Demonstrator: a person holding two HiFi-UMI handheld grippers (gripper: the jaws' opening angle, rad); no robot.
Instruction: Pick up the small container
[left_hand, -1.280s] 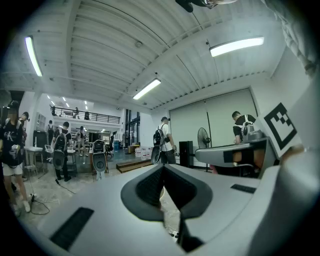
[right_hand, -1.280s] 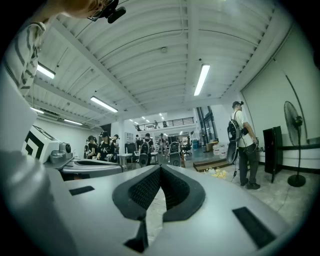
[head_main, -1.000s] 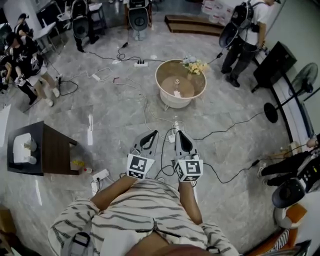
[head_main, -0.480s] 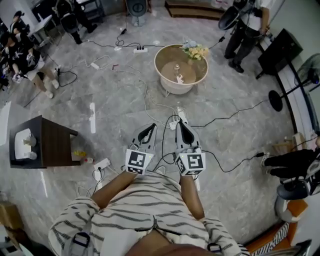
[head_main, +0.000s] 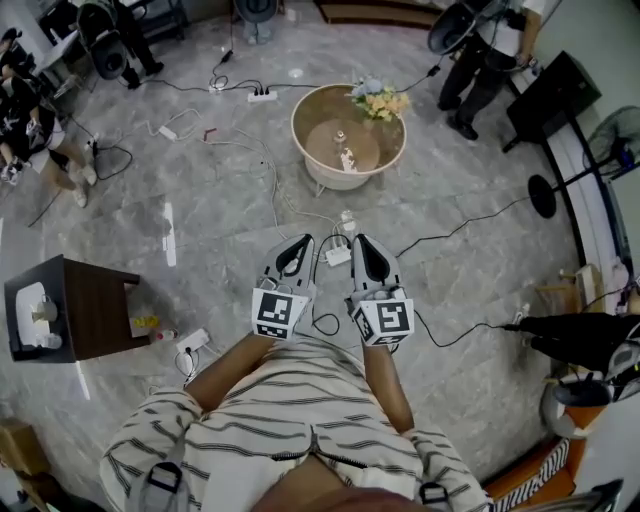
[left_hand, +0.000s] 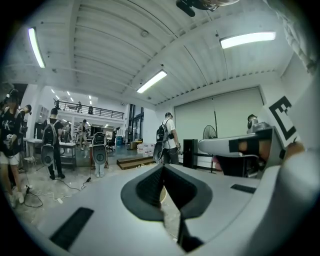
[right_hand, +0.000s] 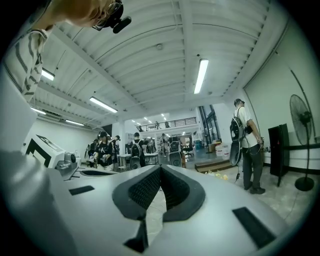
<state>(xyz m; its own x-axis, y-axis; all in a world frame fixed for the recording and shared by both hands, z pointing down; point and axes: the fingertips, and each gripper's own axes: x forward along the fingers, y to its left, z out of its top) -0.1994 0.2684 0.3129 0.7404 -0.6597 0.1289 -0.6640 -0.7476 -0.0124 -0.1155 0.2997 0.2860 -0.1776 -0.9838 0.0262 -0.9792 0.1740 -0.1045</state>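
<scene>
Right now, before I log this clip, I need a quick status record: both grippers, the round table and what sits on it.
Left gripper: shut, empty, held over the floor
Right gripper: shut, empty, beside the left one
Round table: ahead of both grippers, not reached
On table: flowers at the far rim; small items near the middle, too small to identify

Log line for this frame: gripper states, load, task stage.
left gripper: jaws shut, empty | right gripper: jaws shut, empty | round table: ahead, untouched | pickup: not yet done
</scene>
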